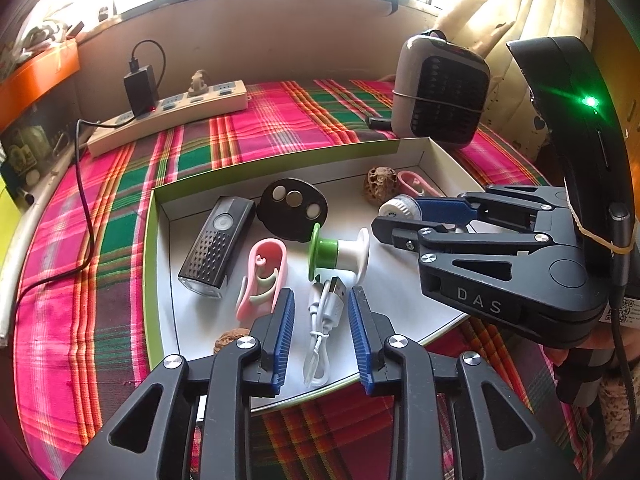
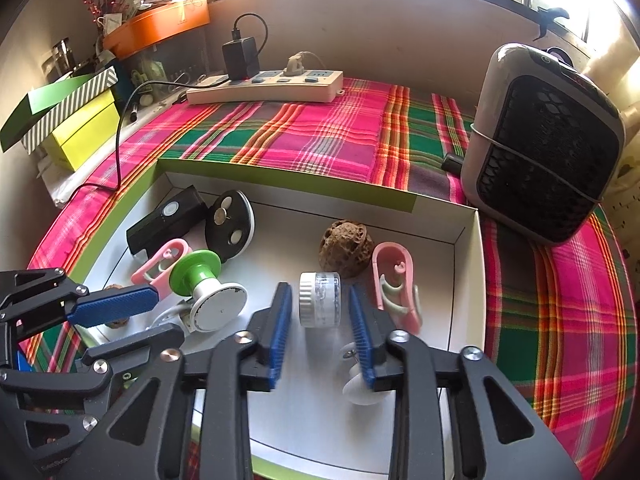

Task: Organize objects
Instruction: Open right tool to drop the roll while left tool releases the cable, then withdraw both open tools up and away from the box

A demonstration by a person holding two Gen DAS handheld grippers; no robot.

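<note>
A shallow white box with a green rim [image 1: 150, 240] lies on the plaid cloth. My left gripper [image 1: 321, 294] is open, and a coiled white USB cable [image 1: 324, 320] lies between its blue pads without touching them. My right gripper [image 2: 319, 288] is also open around a small clear jar with a white lid [image 2: 320, 300], a gap on each side. Also in the box are a black bike light [image 1: 216, 244], a black disc [image 1: 294, 204], a green and white spool [image 1: 340, 254], two pink clips [image 1: 264, 272] [image 2: 396, 280] and a brown walnut [image 2: 346, 248].
A white power strip [image 2: 264, 86] with a black charger lies along the back wall. A grey heater [image 2: 544, 152] stands at the right, close to the box corner. Green and yellow boxes [image 2: 80, 128] are stacked at the left. A black cable [image 1: 84, 216] crosses the cloth.
</note>
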